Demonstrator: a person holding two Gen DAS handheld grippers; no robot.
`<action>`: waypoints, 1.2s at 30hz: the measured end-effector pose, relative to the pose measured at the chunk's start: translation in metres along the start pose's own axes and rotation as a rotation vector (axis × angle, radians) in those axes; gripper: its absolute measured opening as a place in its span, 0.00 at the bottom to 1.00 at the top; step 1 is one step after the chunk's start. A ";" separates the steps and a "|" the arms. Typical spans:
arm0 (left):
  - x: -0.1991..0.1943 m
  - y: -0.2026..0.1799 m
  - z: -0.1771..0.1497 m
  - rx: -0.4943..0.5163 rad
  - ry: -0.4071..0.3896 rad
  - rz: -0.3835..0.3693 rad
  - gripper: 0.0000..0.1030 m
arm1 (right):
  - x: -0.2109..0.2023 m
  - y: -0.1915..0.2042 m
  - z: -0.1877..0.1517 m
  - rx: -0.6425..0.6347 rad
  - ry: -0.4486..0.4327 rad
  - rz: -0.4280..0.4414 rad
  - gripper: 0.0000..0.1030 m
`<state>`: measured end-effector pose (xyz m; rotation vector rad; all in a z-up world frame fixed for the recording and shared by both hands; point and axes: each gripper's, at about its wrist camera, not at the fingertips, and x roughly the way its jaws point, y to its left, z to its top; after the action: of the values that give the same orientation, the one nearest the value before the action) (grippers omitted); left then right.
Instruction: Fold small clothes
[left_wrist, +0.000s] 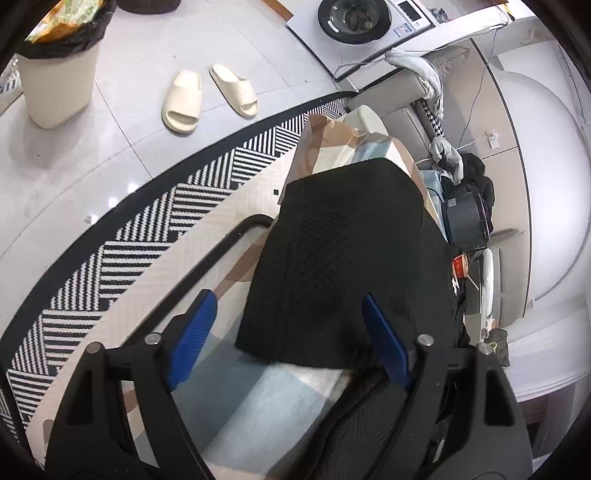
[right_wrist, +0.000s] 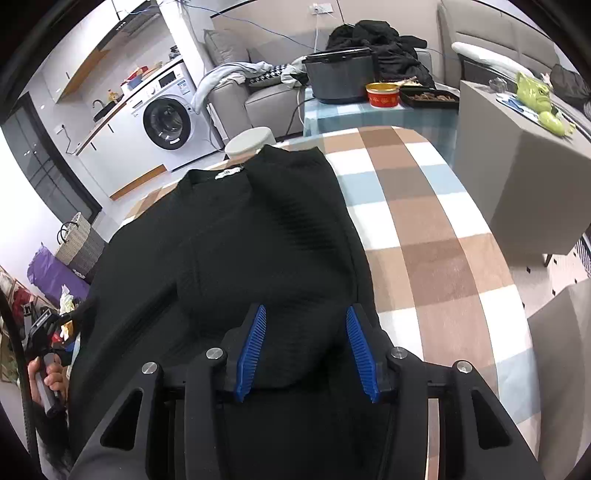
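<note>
A black knit top (right_wrist: 236, 236) lies spread on a checked tablecloth (right_wrist: 436, 236), its collar with a white label at the far end. My right gripper (right_wrist: 304, 332) is open just above the garment's near part, blue pads on either side of a raised bump of fabric. In the left wrist view the same black top (left_wrist: 347, 258) hangs over the table edge. My left gripper (left_wrist: 288, 328) is open, with the garment's lower hem between its blue fingers (left_wrist: 194, 339). The left gripper also shows at the lower left of the right wrist view (right_wrist: 48, 332), held by a hand.
Cream slippers (left_wrist: 207, 96) and a bin (left_wrist: 59, 74) stand on the tiled floor beside a striped rug (left_wrist: 147, 229). A washing machine (right_wrist: 168, 118), a sofa with clothes (right_wrist: 373, 48), a dark pot (right_wrist: 340, 77), a red bowl (right_wrist: 382, 94) and a grey box (right_wrist: 517, 177) surround the table.
</note>
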<state>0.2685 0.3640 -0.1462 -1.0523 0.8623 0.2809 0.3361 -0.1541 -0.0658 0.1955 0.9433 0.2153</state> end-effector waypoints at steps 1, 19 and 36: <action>0.004 0.000 0.000 0.004 -0.003 -0.006 0.56 | 0.001 -0.001 -0.001 0.004 0.003 0.000 0.45; -0.039 -0.223 -0.084 0.694 -0.252 -0.072 0.13 | -0.009 -0.004 -0.008 0.018 -0.011 0.036 0.45; 0.054 -0.221 -0.134 0.769 0.057 -0.014 0.53 | -0.005 -0.008 -0.017 0.029 0.009 0.042 0.46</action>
<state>0.3675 0.1307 -0.0727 -0.3481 0.9049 -0.0997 0.3201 -0.1619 -0.0737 0.2416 0.9518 0.2414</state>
